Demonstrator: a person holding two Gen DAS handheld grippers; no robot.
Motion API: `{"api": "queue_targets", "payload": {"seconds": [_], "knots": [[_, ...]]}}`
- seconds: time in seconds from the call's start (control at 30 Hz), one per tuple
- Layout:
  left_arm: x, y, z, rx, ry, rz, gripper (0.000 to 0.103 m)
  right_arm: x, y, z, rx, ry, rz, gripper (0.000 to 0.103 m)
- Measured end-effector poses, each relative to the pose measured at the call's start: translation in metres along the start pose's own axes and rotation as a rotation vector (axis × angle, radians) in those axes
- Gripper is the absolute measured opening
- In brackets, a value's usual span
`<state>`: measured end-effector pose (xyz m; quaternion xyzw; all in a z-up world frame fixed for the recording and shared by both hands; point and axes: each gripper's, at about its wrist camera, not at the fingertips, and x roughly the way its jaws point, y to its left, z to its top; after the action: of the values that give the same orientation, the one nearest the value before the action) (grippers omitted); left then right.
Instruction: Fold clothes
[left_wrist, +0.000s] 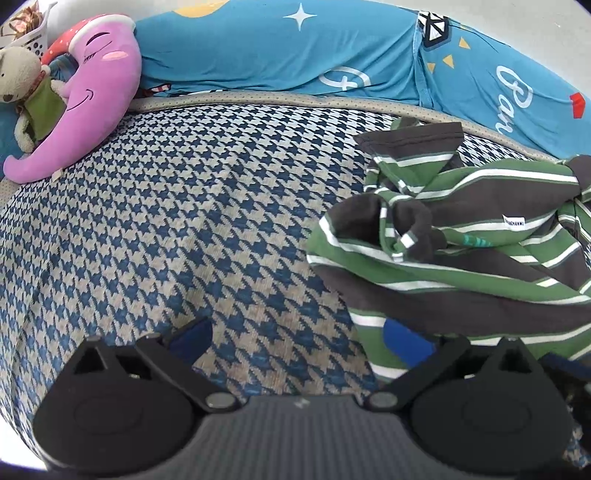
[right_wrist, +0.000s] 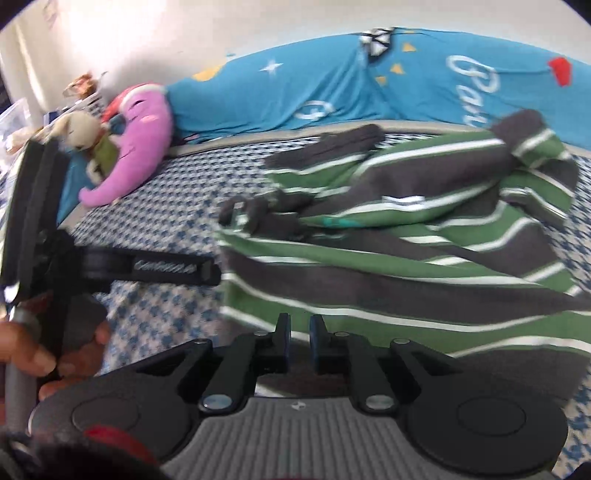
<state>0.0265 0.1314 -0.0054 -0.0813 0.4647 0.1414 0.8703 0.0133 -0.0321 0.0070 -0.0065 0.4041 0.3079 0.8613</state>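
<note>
In the left wrist view the left gripper (left_wrist: 295, 343) sits at the bottom of the frame with its jaws spread wide; bare bed cover shows between them, and the blue pad at lower right lies over the edge of the striped shirt (left_wrist: 461, 236), though contact there cannot be judged. In the right wrist view the right gripper (right_wrist: 300, 341) at bottom centre has its jaws nearly together, a narrow gap left between the pads; nothing is pinched in that gap, and the shirt (right_wrist: 406, 258) lies just beyond and under the tips. A hand (right_wrist: 40, 358) at lower left of that view grips the handle of the left gripper (right_wrist: 155, 266), whose black finger reaches toward the shirt's edge. The one shirt, green and dark grey with white stripes, lies crumpled on the right half of the bed (left_wrist: 184, 221), which has a blue and beige houndstooth cover. Along the top runs a blue quilt (left_wrist: 280, 51) printed with stars and lettering, against a pale wall. At upper left rest two soft toys: a pink moon cushion (left_wrist: 92, 99) and a small bear (left_wrist: 22, 77) touching it.
</note>
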Motion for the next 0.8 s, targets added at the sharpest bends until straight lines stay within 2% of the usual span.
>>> {"api": "queue_targets", "payload": {"seconds": [0.13, 0.17, 0.23, 0.37, 0.53, 0.7, 0.77, 0.8], "knots": [[-0.004, 0.011, 0.006, -0.038, -0.009, -0.007, 0.103, 0.005, 0.019, -0.003, -0.067, 0.0, 0.037, 0.021], [-0.005, 0.014, 0.007, -0.048, -0.011, -0.004, 0.103, 0.007, 0.023, -0.004, -0.083, 0.0, 0.04, 0.021], [-0.006, 0.021, 0.009, -0.067, -0.014, 0.001, 0.103, 0.011, 0.031, -0.006, -0.112, 0.003, 0.044, 0.03], [-0.007, 0.032, 0.013, -0.097, -0.018, 0.005, 0.103, 0.023, 0.043, -0.009, -0.154, 0.017, 0.047, 0.035], [-0.006, 0.038, 0.013, -0.106, -0.016, 0.006, 0.103, 0.039, 0.056, -0.014, -0.233, 0.02, -0.009, 0.039], [-0.007, 0.039, 0.013, -0.112, -0.02, 0.003, 0.103, 0.055, 0.061, -0.017, -0.276, 0.038, -0.073, 0.037], [-0.008, 0.04, 0.014, -0.116, -0.023, 0.002, 0.103, 0.057, 0.058, -0.017, -0.261, 0.045, -0.068, 0.025], [-0.009, 0.041, 0.015, -0.119, -0.025, 0.004, 0.103, 0.056, 0.057, -0.016, -0.251, 0.043, -0.057, 0.015]]}}
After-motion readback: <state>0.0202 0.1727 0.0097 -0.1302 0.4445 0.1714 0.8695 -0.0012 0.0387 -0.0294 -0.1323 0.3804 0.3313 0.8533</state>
